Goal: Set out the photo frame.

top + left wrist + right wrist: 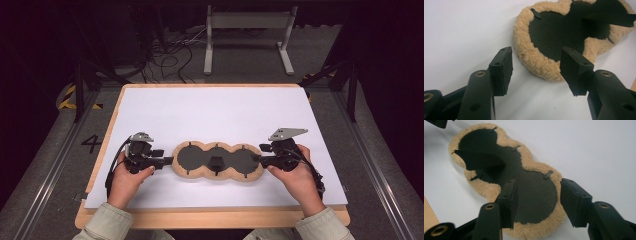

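Setting: dark room; grey floor with cables and a white metal stand beyond the table (100, 212), a wooden top covered by a white sheet (215, 110).
Item: fleece pad (218, 161), three joined round lobes, tan woolly rim, black centre panels; flat on the sheet, near the front edge, long side running left to right.
Item detail: small black flap (216, 162) standing up at the middle lobe; in the right gripper view (480, 160) it is raised over the far lobes; short black tabs at the rim.
Left gripper: (167, 161) at the pad's left end, jaws parted wide, nothing between them; in the left gripper view (536, 66) the woolly rim (534, 61) lies just ahead of the fingertips, apart from both pads.
Right gripper: (255, 159) at the pad's right end; in the right gripper view (537, 201) the jaws stand apart over the nearest lobe (536, 192), straddling it without pressing.
Hands: one on each gripper, forearms in pale sleeves at the near edge.
Progress, judged: pad laid out flat and spread full length; neither end gripped at present.
Remaining, judged: whether a fold, lift or further straightening follows cannot be told; the raised flap is not lying flat.
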A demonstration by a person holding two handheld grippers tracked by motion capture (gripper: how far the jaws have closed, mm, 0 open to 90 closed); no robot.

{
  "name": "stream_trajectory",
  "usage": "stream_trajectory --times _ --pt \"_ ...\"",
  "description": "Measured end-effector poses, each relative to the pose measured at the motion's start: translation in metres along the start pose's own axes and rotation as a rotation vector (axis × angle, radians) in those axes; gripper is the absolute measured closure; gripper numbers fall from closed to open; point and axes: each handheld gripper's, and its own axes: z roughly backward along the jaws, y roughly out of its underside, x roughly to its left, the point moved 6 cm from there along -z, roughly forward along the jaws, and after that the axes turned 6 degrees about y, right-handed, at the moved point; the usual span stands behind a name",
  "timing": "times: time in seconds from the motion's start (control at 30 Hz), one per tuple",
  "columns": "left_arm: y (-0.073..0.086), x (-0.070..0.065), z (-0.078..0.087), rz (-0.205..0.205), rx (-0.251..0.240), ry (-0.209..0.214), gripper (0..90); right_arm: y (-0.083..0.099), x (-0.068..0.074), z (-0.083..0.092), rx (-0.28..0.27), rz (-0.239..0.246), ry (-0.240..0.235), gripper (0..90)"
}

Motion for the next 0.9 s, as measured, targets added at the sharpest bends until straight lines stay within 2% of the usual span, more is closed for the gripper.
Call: stream_trajectory --times 0.1,0.2,0.23,0.27,0.33,0.4,0.43,0.53,0.57,0.6,0.63,0.67,0.73,0.77,0.83,0.9 --pt "0.000 0.002 -0.001 0.008 0.001 -0.012 44.4 0.003 -0.004 -0.003 0.023 -0.037 -0.004 41.9" --pt "0.002 0.003 -0.001 0.043 0.035 -0.012 44.7 0.006 -0.008 -0.006 0.044 -0.062 0.002 38.4" --pt "0.002 0.003 -0.002 0.052 0.030 -0.012 44.5 0.007 -0.009 -0.007 0.049 -0.071 -0.001 36.6" --pt "0.003 0.004 -0.002 0.052 0.047 -0.014 44.0 0.009 -0.010 -0.008 0.066 -0.085 -0.001 35.3" --pt "0.004 0.004 -0.004 0.075 0.047 -0.005 43.0 0.011 -0.013 -0.011 0.080 -0.101 0.001 34.3" --pt "0.005 0.006 -0.006 0.102 0.060 0.016 35.9 0.014 -0.016 -0.013 0.092 -0.115 0.000 31.6" --pt "0.007 0.006 -0.008 0.116 0.067 0.035 37.1 0.015 -0.017 -0.015 0.099 -0.124 0.003 31.0" --pt "0.010 0.006 -0.011 0.144 0.088 0.056 40.9 0.020 -0.021 -0.020 0.117 -0.153 0.000 29.6" --pt "0.010 0.008 -0.013 0.133 0.088 0.048 40.7 0.021 -0.022 -0.021 0.124 -0.158 0.000 28.6" --pt "0.011 0.007 -0.014 0.140 0.096 0.049 39.9 0.023 -0.023 -0.024 0.134 -0.169 -0.011 27.5" --pt "0.011 0.009 -0.015 0.123 0.099 0.031 39.0 0.025 -0.023 -0.026 0.146 -0.178 -0.018 27.2" --pt "0.011 0.008 -0.016 0.134 0.101 0.031 38.1 0.027 -0.023 -0.028 0.154 -0.185 -0.027 26.8" --pt "0.012 0.007 -0.017 0.134 0.107 0.040 37.3 0.028 -0.023 -0.031 0.162 -0.188 -0.032 26.3" --pt "0.012 0.008 -0.018 0.125 0.109 0.025 37.3 0.030 -0.022 -0.033 0.170 -0.190 -0.041 25.7" --pt "0.012 0.007 -0.019 0.128 0.106 0.021 36.4 0.033 -0.021 -0.037 0.187 -0.201 -0.056 24.8" --pt "0.013 0.006 -0.021 0.129 0.114 0.030 35.9 0.035 -0.021 -0.040 0.201 -0.217 -0.063 24.4"
